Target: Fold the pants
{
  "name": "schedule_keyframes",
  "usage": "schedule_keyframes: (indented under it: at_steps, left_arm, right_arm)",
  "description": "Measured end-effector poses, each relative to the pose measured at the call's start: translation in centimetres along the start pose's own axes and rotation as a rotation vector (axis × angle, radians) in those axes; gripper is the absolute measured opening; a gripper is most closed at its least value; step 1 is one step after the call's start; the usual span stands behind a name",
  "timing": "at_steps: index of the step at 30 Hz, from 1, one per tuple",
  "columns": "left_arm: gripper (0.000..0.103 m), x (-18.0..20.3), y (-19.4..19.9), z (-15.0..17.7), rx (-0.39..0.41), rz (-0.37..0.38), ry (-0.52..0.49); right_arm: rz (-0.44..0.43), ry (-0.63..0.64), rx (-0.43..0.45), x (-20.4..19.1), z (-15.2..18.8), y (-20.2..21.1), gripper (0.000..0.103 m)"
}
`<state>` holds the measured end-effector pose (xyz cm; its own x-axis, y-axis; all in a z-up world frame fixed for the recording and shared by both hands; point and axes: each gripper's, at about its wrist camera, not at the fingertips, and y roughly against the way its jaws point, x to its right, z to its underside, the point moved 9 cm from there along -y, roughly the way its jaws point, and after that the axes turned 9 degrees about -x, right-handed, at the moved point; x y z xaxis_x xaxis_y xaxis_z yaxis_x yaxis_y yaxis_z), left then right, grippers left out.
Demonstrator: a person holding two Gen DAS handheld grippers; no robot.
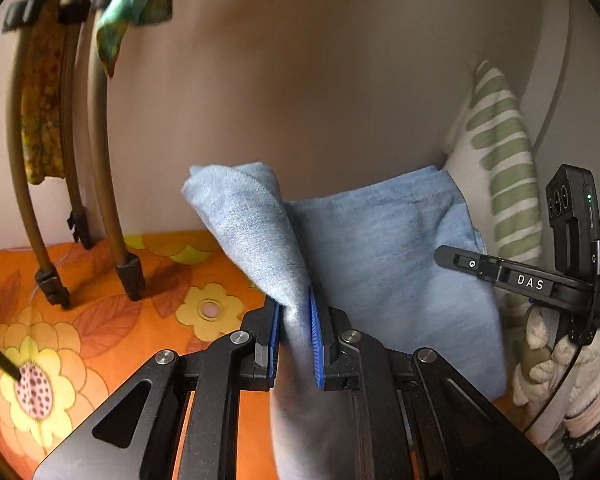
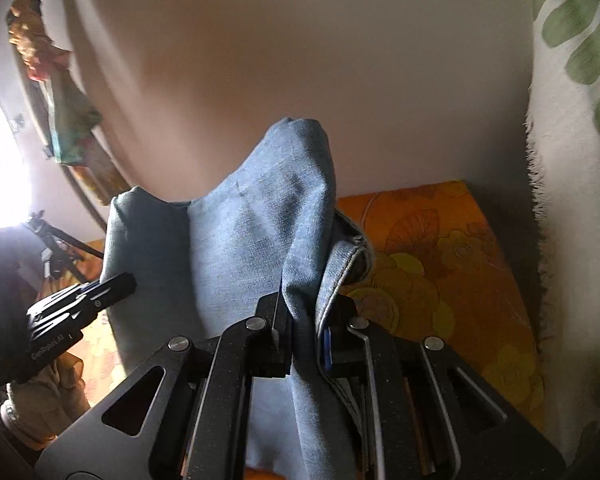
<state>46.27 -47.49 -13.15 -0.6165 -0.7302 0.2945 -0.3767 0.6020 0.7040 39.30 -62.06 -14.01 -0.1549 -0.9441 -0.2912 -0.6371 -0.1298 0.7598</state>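
Both the left gripper (image 1: 296, 332) and the right gripper (image 2: 306, 332) have their jaws pinched on bunched folds of the light-blue pants (image 1: 384, 248), held up above the orange flowered bedspread (image 1: 100, 332), with a green-striped pillow (image 1: 504, 184) against the wall behind.

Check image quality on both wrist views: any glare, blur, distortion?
Left wrist: even light, drying rack bowed by the fisheye, striped cloth motion-smeared. Right wrist: window at the left edge blown out white, wall soft; pants stay sharp in both.
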Motion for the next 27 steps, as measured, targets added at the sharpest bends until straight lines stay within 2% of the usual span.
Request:
schedule_keyframes:
  at_steps: [7, 10, 14, 15, 20, 27]
  left_arm:
    - [0.012, -1.9, -1.8, 0.6, -0.016, -0.084, -0.023]
    - [0.016, -2.3, -1.6, 1.0, -0.029, -0.125, -0.034]
    - [0.016, -2.7, -0.7, 1.2, -0.03, -0.167, -0.042]
    - [0.016, -2.9, -0.1, 1.1, -0.015, -0.182, -0.047]
    - [0.016, -3.5, 2.1, 0.5, 0.006, -0.165, -0.012]
    - [0.016, -2.8, 4.8, 2.1, 0.0, -0.155, -0.02]
  right_arm:
    - [0.035, 0.015, -0.042, 0.7, -0.9, -4.0, 0.011]
    - [0.108, 0.02, -0.055, 1.1, -1.0, -4.8, 0.017]
    - [0.196, -0.031, -0.025, 2.5, -1.5, -4.1, 0.046]
    - [0.196, -0.036, -0.01, 2.5, -1.7, -3.5, 0.047]
    - [0.198, -0.027, 0.014, 1.9, -1.5, -1.5, 0.047]
    - [0.181, -0.016, 0.029, 1.2, 0.7, 1.5, 0.047]
